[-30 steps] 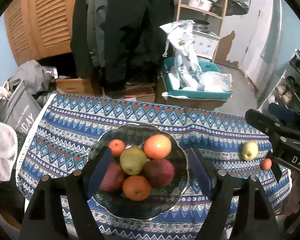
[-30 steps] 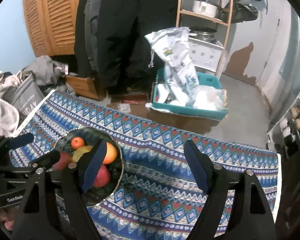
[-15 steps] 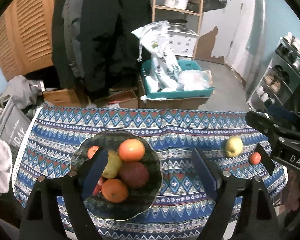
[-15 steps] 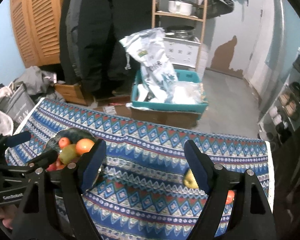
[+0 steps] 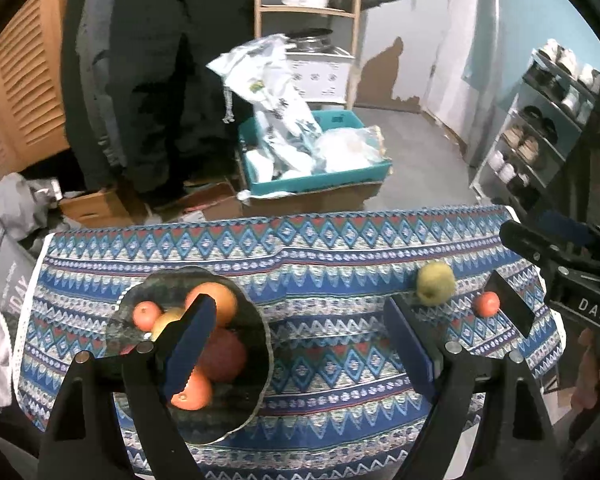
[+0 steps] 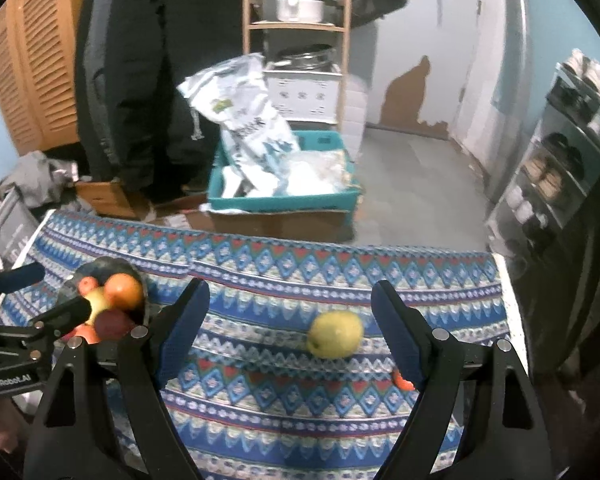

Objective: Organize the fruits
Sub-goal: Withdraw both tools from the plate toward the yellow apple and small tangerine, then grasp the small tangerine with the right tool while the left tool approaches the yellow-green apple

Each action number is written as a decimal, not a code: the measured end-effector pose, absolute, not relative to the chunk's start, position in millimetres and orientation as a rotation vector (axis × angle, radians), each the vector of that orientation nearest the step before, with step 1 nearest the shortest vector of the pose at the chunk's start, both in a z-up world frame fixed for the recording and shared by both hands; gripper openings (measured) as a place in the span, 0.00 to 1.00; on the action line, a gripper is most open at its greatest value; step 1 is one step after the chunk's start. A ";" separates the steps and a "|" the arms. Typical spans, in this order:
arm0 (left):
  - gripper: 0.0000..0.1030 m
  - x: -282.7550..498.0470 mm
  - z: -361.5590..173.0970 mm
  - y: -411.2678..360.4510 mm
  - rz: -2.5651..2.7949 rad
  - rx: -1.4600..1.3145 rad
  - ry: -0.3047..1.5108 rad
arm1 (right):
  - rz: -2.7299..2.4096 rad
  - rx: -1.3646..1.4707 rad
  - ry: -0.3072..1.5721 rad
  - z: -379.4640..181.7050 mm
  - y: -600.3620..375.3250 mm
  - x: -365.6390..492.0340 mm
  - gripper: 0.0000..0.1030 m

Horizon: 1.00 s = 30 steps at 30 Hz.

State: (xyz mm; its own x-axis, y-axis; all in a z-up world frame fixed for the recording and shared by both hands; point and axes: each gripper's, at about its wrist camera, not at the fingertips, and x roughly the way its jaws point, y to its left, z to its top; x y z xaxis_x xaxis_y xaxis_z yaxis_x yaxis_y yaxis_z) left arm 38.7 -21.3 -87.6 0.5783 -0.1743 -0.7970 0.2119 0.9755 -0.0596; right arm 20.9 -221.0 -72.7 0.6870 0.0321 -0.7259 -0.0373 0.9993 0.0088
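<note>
A dark bowl on the patterned tablecloth holds several fruits, among them an orange and a red apple. My left gripper hangs open above the cloth just right of the bowl, its left finger over the fruits. Further right lie a green apple and a small tangerine. My right gripper hovers over them, jaws opening and empty. The green apple sits on the cloth close to its right finger, which half hides the tangerine.
Beyond the table's far edge a teal crate with plastic bags rests on a cardboard box. Dark coats hang behind. A shoe rack stands at the right, and a grey bag and clothes sit at the left.
Both grippers have moved to the right over the table. The bowl slid left in both views. The green apple and tangerine came into the right wrist view. The left jaws stand wider.
</note>
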 end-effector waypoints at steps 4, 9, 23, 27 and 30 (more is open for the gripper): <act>0.84 40.9 -92.3 -38.0 -0.252 0.062 0.940 | 0.004 0.011 0.826 -79.1 -241.6 16.7 0.81; 0.84 43.3 -98.1 -58.5 -0.283 0.083 0.955 | -0.041 0.031 0.845 -89.0 -268.9 10.2 0.81; 0.84 58.4 -132.1 -111.3 -0.341 0.146 1.024 | -0.160 0.101 0.939 -139.8 -339.1 -0.4 0.81; 0.84 66.2 -145.2 -119.1 -0.347 0.148 1.049 | -0.179 0.112 0.972 -157.4 -350.5 2.9 0.81; 0.84 69.4 -154.0 -126.6 -0.348 0.162 1.061 | -0.192 0.123 1.003 -173.0 -358.0 7.4 0.81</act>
